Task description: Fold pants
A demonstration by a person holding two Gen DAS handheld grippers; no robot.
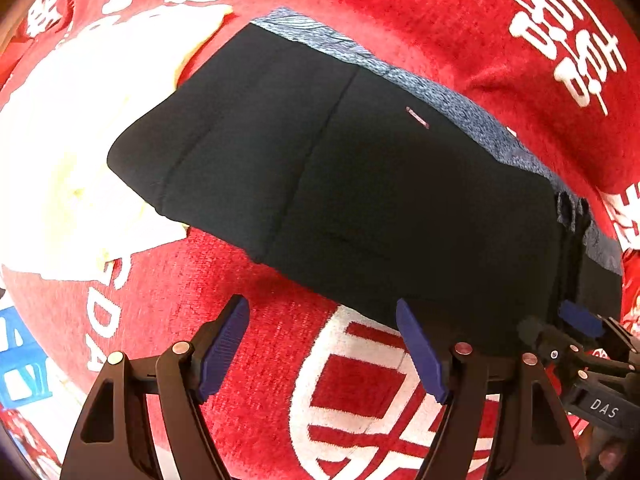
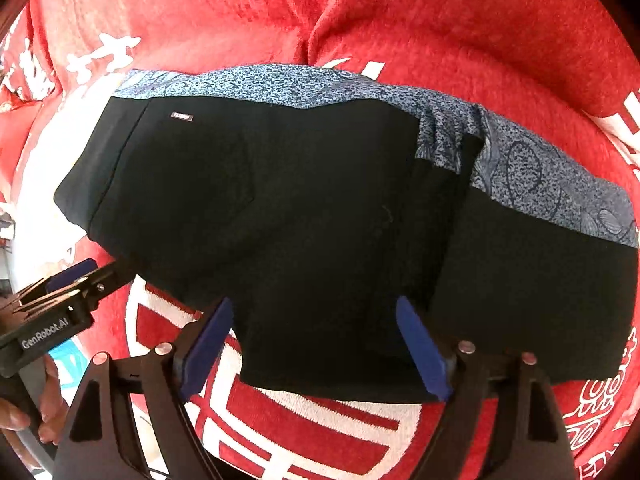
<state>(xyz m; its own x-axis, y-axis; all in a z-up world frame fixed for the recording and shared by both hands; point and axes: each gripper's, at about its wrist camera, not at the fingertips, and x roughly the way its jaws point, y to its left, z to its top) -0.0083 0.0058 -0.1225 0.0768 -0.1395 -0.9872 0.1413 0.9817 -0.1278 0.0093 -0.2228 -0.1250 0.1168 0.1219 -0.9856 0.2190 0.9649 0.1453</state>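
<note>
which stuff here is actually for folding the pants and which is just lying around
For the job: black pants, left gripper, right gripper, both open.

Lying about: blue patterned cloth under the pants, red blanket, white cloth.

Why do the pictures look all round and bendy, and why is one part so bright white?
Both wrist views use fisheye lenses, so straight edges bow and the corners go dark. In the left wrist view, the pale cloth beside the black pants is washed out by glare, and the red blanket stays sharp. In the right wrist view, the pants are too dark to show folds.
</note>
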